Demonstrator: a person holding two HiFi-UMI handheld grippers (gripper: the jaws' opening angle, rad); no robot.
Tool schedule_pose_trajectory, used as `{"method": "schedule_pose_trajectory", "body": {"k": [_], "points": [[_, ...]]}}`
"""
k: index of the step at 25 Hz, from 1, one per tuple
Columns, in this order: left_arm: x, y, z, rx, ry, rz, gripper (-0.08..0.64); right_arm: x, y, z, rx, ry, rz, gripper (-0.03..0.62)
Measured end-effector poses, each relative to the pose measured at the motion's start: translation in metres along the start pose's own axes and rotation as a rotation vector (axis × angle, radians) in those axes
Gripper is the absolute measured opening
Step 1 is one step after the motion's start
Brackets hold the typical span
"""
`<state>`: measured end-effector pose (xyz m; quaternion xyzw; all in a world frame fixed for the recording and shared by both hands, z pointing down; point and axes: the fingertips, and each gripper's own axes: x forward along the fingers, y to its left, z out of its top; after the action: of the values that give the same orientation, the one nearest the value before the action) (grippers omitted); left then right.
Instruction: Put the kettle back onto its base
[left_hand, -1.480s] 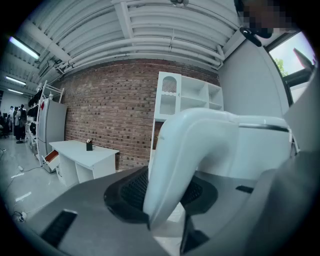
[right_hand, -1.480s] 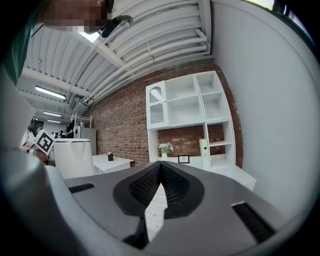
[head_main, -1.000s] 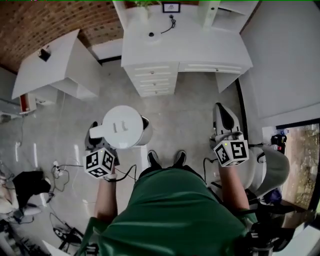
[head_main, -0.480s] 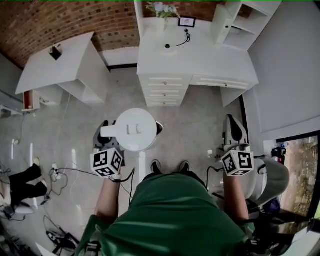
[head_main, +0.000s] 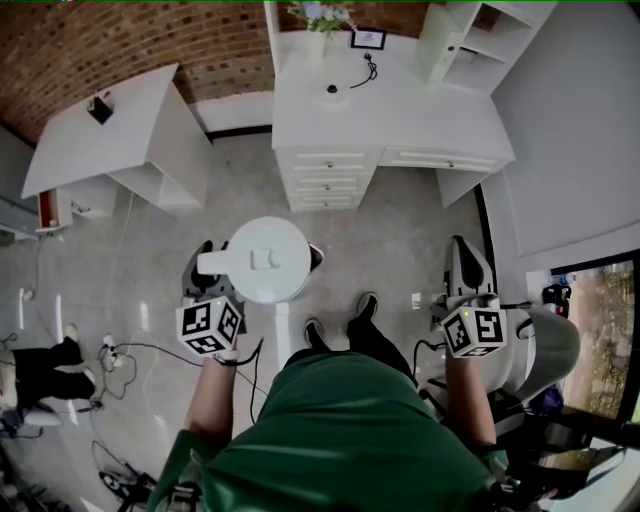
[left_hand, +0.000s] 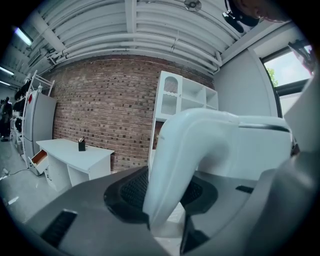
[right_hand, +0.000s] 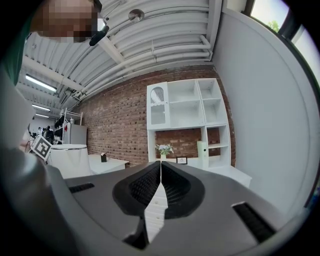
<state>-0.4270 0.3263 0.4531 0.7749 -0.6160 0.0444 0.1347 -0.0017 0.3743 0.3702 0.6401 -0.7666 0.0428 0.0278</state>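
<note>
A white kettle (head_main: 266, 259) hangs over the floor in front of me, and its curved handle (left_hand: 177, 165) lies between the pads of my left gripper (head_main: 203, 272), which is shut on it. In the right gripper view the kettle (right_hand: 71, 159) shows at the far left. The small dark round base (head_main: 331, 88) with its cord sits on the white desk (head_main: 400, 110) ahead, well away from the kettle. At my right side my right gripper (head_main: 468, 252) is shut, its pads touching with nothing between them (right_hand: 160, 180).
The desk has drawers (head_main: 330, 175) facing me, and a vase (head_main: 318, 30) and a small frame (head_main: 369, 39) at its back. A white shelf unit (head_main: 455, 35) stands to its right. A second white table (head_main: 110, 130) is at left. Cables (head_main: 120, 350) lie on the floor; a chair (head_main: 545, 345) is at right.
The person's feet have stepped toward the desk, which now fills more of the head view. The kettle stays held in the left gripper; the right gripper stays shut.
</note>
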Motion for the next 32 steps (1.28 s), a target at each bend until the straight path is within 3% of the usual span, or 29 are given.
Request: {"method": "schedule_pose_trajectory", "body": {"k": [9,20,32], "points": [[0.039,-0.015,0.012,0.007,0.003,0.052,0.156,0.058,-0.027,0.0,0.023,-0.005,0.076,0.023],[0.109,-0.069,0.032,-0.009,-0.012,0.103,0.156,0.135,-0.094,0.009,0.039,0.004,0.17,0.023],[0.147,-0.121,0.048,-0.001,-0.018,0.171,0.155,0.167,-0.172,0.003,0.09,0.005,0.203,0.023]]}}
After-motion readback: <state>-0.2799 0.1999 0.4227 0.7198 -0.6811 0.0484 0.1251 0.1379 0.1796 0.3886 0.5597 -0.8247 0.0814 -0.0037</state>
